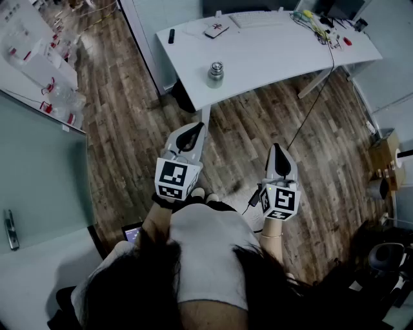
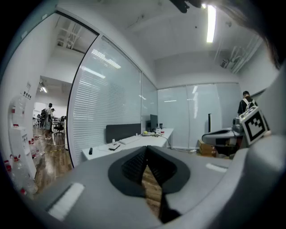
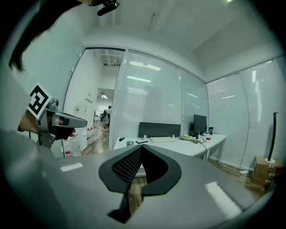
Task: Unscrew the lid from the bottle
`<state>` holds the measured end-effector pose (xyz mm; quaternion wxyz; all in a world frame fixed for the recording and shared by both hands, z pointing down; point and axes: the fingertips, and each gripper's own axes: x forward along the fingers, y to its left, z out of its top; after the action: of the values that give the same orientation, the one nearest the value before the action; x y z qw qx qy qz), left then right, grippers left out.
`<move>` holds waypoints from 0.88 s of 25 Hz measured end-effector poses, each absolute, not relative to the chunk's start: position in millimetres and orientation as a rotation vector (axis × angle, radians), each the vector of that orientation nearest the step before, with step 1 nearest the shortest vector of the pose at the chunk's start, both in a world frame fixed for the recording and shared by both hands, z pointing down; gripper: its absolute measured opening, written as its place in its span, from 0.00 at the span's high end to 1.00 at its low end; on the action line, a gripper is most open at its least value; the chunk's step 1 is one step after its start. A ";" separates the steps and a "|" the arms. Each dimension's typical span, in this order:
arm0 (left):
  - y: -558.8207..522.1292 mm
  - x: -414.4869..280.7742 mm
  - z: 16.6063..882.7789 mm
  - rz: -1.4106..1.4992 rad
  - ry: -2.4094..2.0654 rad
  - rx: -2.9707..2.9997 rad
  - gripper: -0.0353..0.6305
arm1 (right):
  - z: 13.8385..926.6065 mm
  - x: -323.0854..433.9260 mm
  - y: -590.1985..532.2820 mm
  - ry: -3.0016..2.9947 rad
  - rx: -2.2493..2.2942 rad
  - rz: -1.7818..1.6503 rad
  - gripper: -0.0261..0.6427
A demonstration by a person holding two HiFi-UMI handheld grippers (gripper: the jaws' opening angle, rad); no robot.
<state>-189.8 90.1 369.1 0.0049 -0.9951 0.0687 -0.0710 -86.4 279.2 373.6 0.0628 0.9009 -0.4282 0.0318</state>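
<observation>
A small metal bottle with a lid on top stands upright near the front edge of the white desk. It also shows as a tiny shape on the desk's left end in the right gripper view. Both grippers are held over the wooden floor, well short of the desk and pointing toward it. My left gripper is shut with nothing in it. So is my right gripper, jaws together and holding nothing. The left gripper view does not show the bottle.
On the desk lie a black remote, a small flat device, a keyboard and a tangle of cables. Shelves with bottles stand at the left, a cardboard box at the right. People stand far off.
</observation>
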 end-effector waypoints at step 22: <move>103.6 -187.4 374.0 -0.197 0.250 -3.150 0.81 | 369.0 -83.1 277.6 -1.555 2.724 0.126 0.80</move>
<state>-187.4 103.6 374.0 -0.0125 -0.9948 0.0789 -0.0623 -83.1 277.6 369.0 0.0012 0.8679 -0.4952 0.0400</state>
